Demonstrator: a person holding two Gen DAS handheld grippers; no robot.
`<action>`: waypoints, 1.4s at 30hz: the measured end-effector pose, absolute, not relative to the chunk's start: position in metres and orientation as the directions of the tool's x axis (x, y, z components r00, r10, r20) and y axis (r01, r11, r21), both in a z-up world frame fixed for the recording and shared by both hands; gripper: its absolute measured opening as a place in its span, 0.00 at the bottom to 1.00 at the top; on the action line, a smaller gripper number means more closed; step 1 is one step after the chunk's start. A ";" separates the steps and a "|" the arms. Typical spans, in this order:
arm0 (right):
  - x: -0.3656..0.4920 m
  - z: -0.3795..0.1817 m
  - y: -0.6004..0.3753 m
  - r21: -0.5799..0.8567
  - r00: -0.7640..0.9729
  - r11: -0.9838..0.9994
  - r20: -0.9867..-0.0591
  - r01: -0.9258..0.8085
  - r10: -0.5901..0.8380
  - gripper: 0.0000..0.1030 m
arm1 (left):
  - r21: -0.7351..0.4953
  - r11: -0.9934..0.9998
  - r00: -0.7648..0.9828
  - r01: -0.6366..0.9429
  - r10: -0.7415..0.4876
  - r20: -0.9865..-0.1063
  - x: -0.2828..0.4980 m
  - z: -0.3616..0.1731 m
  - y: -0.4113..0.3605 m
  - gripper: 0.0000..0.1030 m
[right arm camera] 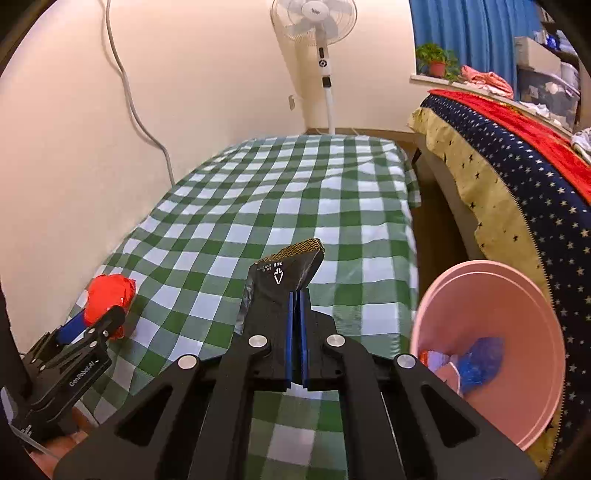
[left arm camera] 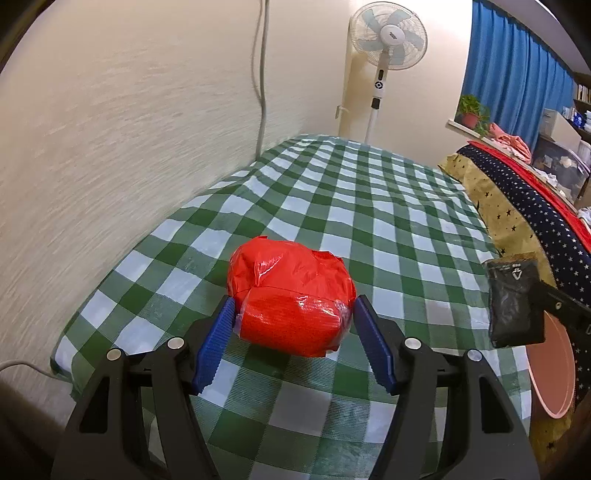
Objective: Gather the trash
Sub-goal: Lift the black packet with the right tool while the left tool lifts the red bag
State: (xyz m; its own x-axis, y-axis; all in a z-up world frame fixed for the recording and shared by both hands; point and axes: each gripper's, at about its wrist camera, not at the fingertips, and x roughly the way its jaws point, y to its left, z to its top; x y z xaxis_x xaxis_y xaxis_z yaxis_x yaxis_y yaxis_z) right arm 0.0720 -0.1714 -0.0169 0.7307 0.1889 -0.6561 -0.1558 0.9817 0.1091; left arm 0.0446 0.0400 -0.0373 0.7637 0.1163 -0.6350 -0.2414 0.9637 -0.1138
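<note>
Left gripper point(left arm camera: 293, 314) spread around the crumpled red plastic wrapper point(left arm camera: 290, 297) on the near-left checked tablecloth point(left arm camera: 369, 206) — slick, may squirt out on closing. Right gripper point(right arm camera: 296, 295) pinches the black foil packet point(right arm camera: 282, 278) by its edge — could slip short of the pink plastic basin point(right arm camera: 517, 295), right.

A white fan point(right arm camera: 314, 22) is standing at the top centre against the wall, a cord point(right arm camera: 129, 99) hanging at upper left. A potted plant point(right arm camera: 436, 61) is sitting upper right beside blue curtains point(right arm camera: 469, 33), a starred blanket point(right arm camera: 535, 184) lying below.
</note>
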 end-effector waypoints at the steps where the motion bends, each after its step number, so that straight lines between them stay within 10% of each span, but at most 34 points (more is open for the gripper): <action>1: 0.069 -0.014 -0.174 0.108 0.737 0.982 -0.650 -0.155 0.188 0.03 | -0.113 0.965 0.766 -0.238 0.114 -0.633 0.043 -0.037 0.038 0.62; 42: -0.018 0.060 -0.354 0.151 0.831 0.958 -0.541 0.245 -0.127 0.04 | -0.095 0.948 0.791 0.305 -0.308 -0.528 0.051 -0.007 -0.155 0.62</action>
State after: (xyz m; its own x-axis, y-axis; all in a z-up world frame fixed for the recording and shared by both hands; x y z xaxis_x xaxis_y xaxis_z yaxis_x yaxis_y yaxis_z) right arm -0.0180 -0.3541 0.0603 0.8313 -0.1272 -0.5411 0.2449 0.9577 0.1510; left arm 0.0515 -0.1553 -0.0068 0.7913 -0.3076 -0.5284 0.3052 0.9476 -0.0946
